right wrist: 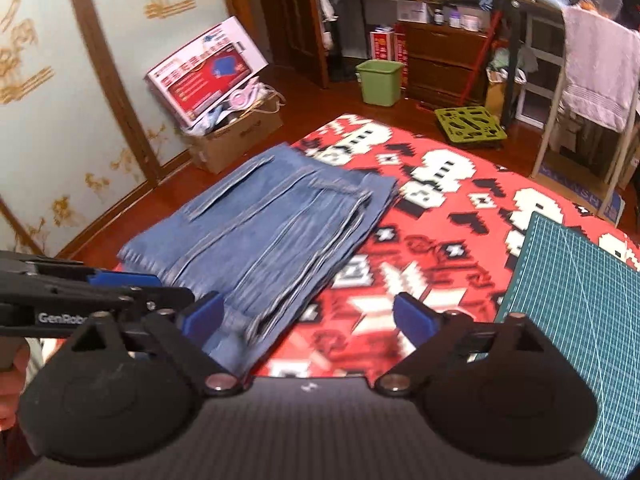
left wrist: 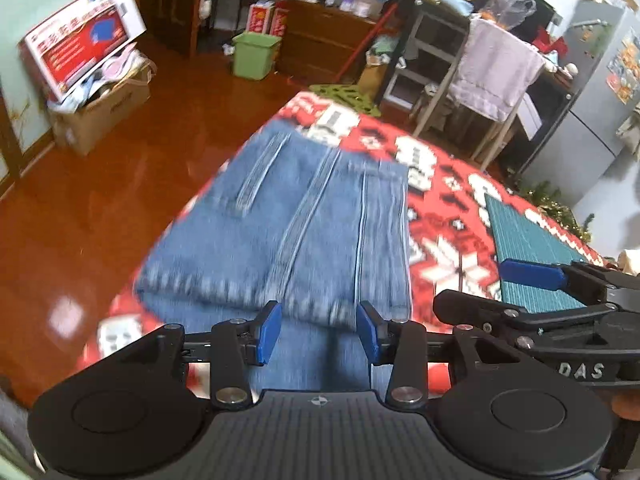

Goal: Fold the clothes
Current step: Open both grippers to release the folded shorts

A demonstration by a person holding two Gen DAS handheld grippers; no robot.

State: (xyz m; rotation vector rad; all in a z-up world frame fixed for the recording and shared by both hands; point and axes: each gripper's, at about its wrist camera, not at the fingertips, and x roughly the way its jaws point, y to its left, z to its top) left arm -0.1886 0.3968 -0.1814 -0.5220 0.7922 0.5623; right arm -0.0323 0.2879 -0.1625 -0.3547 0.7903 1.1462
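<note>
Left wrist view first: the folded jeans [left wrist: 288, 224] lie flat on the desk, on top of the red patterned cloth [left wrist: 436, 208], and I'll use the jeans as the landmark for everything. The left gripper [left wrist: 318, 330] hangs just over their near hem with its blue pads parted to a medium gap and nothing between them. To the right of the jeans is a green cutting mat [left wrist: 528, 240], and the right gripper [left wrist: 532, 276] pokes in over the mat's near end, one blue pad showing. Beyond the jeans, on the wooden floor, is a green bin [left wrist: 255, 54].

Right wrist view: here the jeans [right wrist: 264, 232] are ahead and to the left, a bit blurry, still on the red cloth [right wrist: 440, 216]. The right gripper [right wrist: 310, 316] is spread wide and empty, its left pad above the jeans' near corner. The left gripper [right wrist: 132, 282] comes in just left of the jeans; can't tell its opening from here. The cutting mat [right wrist: 576, 300] is off to the right.
</note>
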